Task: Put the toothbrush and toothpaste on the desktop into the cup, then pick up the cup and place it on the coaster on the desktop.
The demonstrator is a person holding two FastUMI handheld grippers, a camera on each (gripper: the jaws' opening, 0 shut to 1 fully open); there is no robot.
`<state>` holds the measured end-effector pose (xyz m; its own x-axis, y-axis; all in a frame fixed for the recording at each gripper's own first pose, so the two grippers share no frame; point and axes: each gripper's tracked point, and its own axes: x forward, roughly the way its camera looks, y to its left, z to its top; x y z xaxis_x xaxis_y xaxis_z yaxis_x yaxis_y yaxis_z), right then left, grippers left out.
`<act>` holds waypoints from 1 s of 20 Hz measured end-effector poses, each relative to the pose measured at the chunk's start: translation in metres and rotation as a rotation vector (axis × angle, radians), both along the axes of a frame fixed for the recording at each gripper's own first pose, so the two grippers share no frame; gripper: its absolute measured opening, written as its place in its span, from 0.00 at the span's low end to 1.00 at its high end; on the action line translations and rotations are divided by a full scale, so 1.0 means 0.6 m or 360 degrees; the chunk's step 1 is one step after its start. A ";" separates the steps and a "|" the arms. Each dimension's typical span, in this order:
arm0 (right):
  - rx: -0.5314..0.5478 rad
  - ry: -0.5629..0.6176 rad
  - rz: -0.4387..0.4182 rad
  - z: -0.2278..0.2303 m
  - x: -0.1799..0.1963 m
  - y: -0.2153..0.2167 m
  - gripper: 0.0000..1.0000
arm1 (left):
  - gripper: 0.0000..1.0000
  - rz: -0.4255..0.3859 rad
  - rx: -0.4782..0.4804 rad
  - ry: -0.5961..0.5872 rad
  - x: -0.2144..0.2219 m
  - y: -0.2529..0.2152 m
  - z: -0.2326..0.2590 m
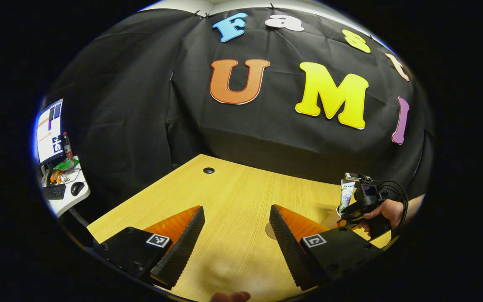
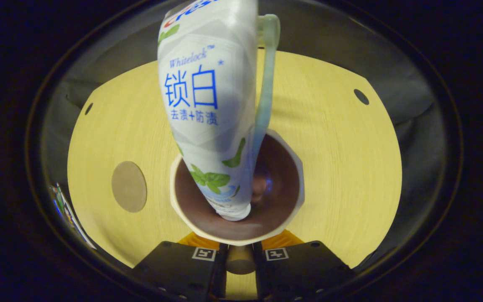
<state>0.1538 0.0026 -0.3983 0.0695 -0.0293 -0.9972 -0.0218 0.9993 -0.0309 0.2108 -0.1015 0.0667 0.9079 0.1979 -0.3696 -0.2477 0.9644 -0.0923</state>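
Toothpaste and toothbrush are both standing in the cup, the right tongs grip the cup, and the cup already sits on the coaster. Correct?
Not quite. In the right gripper view the cup stands on bare desktop, with the coaster lying apart to its side. The rest holds: toothpaste and toothbrush are in the cup, and the right tongs are closed on its handle.

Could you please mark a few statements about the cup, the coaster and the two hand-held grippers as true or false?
1. The toothpaste tube stands inside the cup. True.
2. The toothbrush lies flat on the desk. False: it stands in the cup beside the tube.
3. The cup sits on the coaster. False: the coaster lies bare, apart from the cup.
4. The left hand-held gripper is open over bare desk. True.
5. The right hand-held gripper is closed on the cup's near side, apparently its handle. True.
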 end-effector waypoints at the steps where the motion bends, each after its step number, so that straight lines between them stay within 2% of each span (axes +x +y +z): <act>1: 0.0002 -0.0001 0.0001 -0.001 0.000 0.002 0.27 | 0.99 0.0004 0.0001 0.0001 -0.002 0.001 0.000; 5: 0.0015 0.0009 -0.0033 0.003 -0.005 -0.001 0.24 | 0.99 0.0013 0.0014 -0.0002 -0.010 0.008 0.002; 10: 0.0019 -0.0011 0.0009 0.019 -0.007 0.016 0.23 | 0.99 0.0032 0.0036 -0.0012 -0.028 0.016 0.008; 20: 0.0138 -0.0088 0.0280 0.068 -0.008 0.207 0.23 | 0.99 0.0061 0.0001 0.0014 -0.077 0.038 -0.001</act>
<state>0.1491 0.1269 -0.3575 0.1208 0.0738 -0.9899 -0.1969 0.9792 0.0490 0.1645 -0.0787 0.0659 0.8963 0.2326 -0.3775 -0.2854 0.9542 -0.0896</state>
